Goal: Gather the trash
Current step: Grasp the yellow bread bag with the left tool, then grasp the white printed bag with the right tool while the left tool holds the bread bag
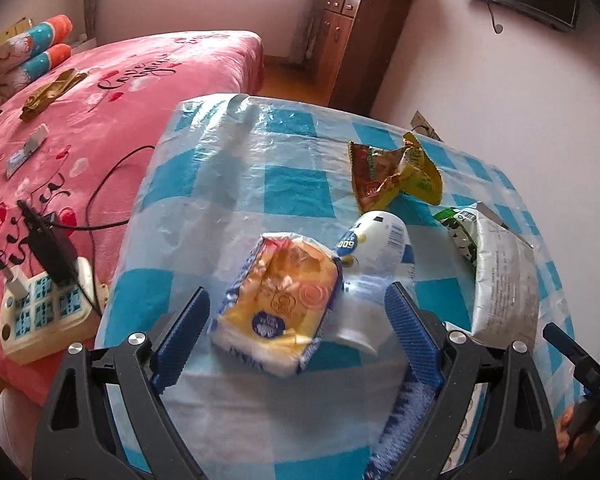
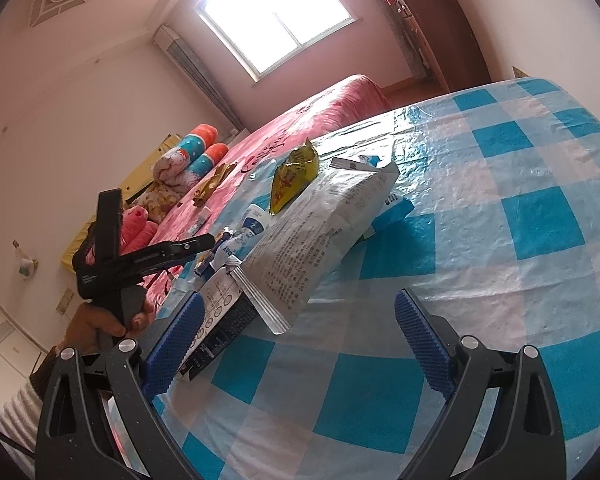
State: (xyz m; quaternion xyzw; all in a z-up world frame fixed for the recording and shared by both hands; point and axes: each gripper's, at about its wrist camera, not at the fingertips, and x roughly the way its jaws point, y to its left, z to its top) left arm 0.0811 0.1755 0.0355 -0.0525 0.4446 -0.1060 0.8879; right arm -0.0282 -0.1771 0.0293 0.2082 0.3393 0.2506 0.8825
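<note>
1. Between your left gripper's [image 1: 298, 320] wide-spread blue pads sits the yellow-and-orange soft plastic tissue pack [image 1: 278, 304], flat on the blue-and-white checked plastic tablecloth [image 1: 292, 184]; the pads don't touch it, nothing held.
2. Step in hand, as I read it: lining up on the first piece of trash. Nothing looks collected yet.
3. Touching the pack's far-right corner lies a white-and-blue squeezed tube [image 1: 374, 244]. Beyond it, a crumpled yellow-and-red snack wrapper [image 1: 396, 176]; off to the right, a grey printed foil pouch [image 1: 504, 276] with a green-and-white wrapper [image 1: 458, 232] tucked beside it.
4. Your right gripper [image 2: 300, 340] is released too, pads apart and empty, low over the cloth. The foil pouch's sealed end [image 2: 268, 304] is just ahead, and a dark printed flat carton [image 2: 216, 324] sits against the left pad.
5. Next move calls for: bring the left pads down either side of the pack, then close. Mind the right pad, it may catch the tube.
6. No bin or bag visible in either view, so the drop-off spot can't be told.
7. Pink printed bedspread [image 1: 112, 92] beside the table carries a white power strip [image 1: 44, 312]; not task items.
</note>
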